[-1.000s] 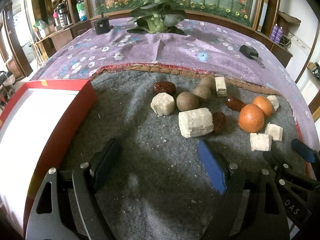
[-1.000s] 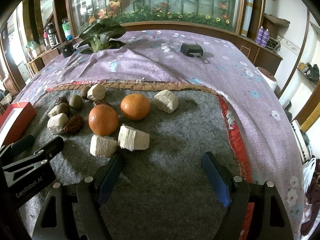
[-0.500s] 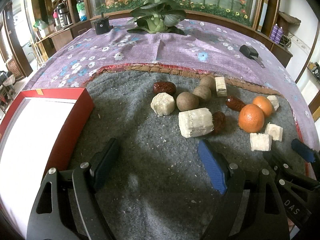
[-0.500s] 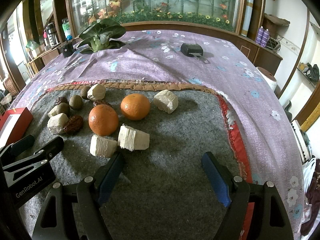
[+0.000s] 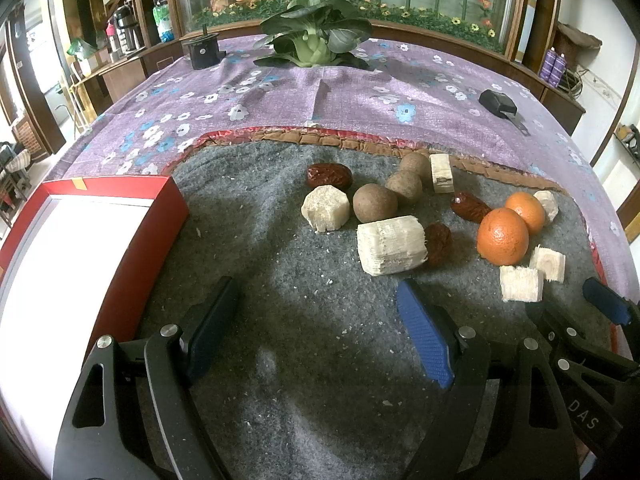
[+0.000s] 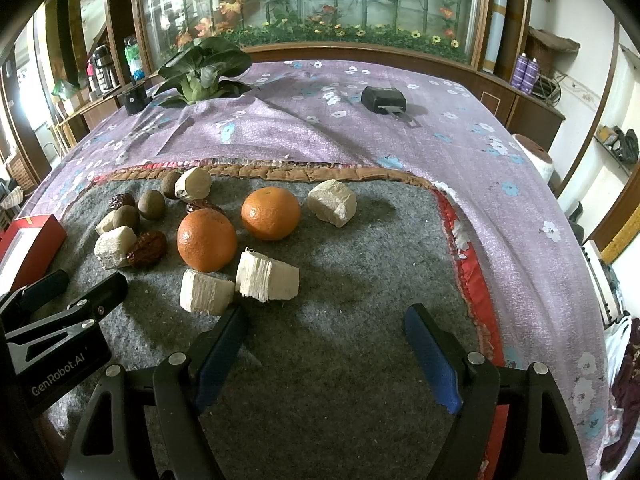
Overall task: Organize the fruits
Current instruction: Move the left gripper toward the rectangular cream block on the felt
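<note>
On a grey felt mat point(image 5: 260, 248) lie two oranges point(image 5: 502, 236) point(image 6: 207, 239), several pale sugarcane chunks point(image 5: 391, 245) point(image 6: 267, 277), dark red dates point(image 5: 329, 175) and round brown fruits point(image 5: 375, 209). A red box with a white inside point(image 5: 72, 256) stands at the mat's left. My left gripper point(image 5: 316, 320) is open and empty, just short of the big cane chunk. My right gripper point(image 6: 326, 338) is open and empty too, its left finger beside a cane chunk point(image 6: 206, 292). Each gripper's black body shows in the other's view.
The mat lies on a purple flowered tablecloth point(image 6: 320, 120). A leafy green vegetable point(image 5: 314, 40), a small black device point(image 5: 201, 51) and a black object with a metal tab point(image 6: 384, 100) lie farther back. A glass-fronted flower display stands behind, and shelves line the sides.
The red box sits farther left and lower in the left wrist view, so that gripper has drifted a little right. The fruits have not moved. Both grippers stay open.
</note>
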### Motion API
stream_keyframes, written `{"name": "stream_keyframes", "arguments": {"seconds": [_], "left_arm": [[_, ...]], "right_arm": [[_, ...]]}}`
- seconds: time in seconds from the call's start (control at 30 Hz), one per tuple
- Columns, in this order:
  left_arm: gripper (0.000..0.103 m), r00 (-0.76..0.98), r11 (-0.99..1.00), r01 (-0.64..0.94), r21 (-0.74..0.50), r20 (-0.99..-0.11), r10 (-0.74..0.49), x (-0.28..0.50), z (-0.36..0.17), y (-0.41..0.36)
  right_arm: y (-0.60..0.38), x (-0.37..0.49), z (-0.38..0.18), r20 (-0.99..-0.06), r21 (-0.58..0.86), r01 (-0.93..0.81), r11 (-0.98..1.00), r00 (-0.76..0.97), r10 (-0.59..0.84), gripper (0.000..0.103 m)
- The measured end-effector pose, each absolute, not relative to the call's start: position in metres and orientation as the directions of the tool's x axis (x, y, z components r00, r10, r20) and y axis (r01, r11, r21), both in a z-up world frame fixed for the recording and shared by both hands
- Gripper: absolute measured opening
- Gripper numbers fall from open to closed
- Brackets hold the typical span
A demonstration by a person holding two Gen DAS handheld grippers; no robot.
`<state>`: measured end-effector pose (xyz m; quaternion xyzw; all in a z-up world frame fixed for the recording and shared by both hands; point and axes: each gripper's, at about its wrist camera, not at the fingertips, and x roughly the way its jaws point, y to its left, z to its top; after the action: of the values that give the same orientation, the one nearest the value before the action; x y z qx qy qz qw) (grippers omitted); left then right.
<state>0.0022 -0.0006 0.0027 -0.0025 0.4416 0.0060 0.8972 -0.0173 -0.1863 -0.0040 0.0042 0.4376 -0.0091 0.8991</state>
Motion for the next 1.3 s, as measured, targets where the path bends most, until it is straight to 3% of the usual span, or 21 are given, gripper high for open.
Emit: {"name": "stream_keyframes", "arguments": {"seconds": [0.33,0.87,1.3], "left_arm": [[0.082,0.574,0.999,0.032,-0.012,-0.818,-0.028,-0.003,0.009,0.002],[0.082,0.623,0.998,0.008,-0.055,-0.781,-0.048,-0.034,0.045,0.016],[0.082,0.621,0.998,0.022,-0.065,-0.781,-0.065,-0.028,0.051,0.006]], "right_arm": [[-0.190,-0.020,-0.001,-0.787,0.005,0.008,1.000,0.617,-0.001,0.080],[-0.193,-0.056,0.047,-0.703,0.041,-0.056,0.998,0.708,0.069,0.080],[-0.201,-0.063,0.055,-0.700,0.054,-0.046,0.997,0.710,0.071,0.080]]}}
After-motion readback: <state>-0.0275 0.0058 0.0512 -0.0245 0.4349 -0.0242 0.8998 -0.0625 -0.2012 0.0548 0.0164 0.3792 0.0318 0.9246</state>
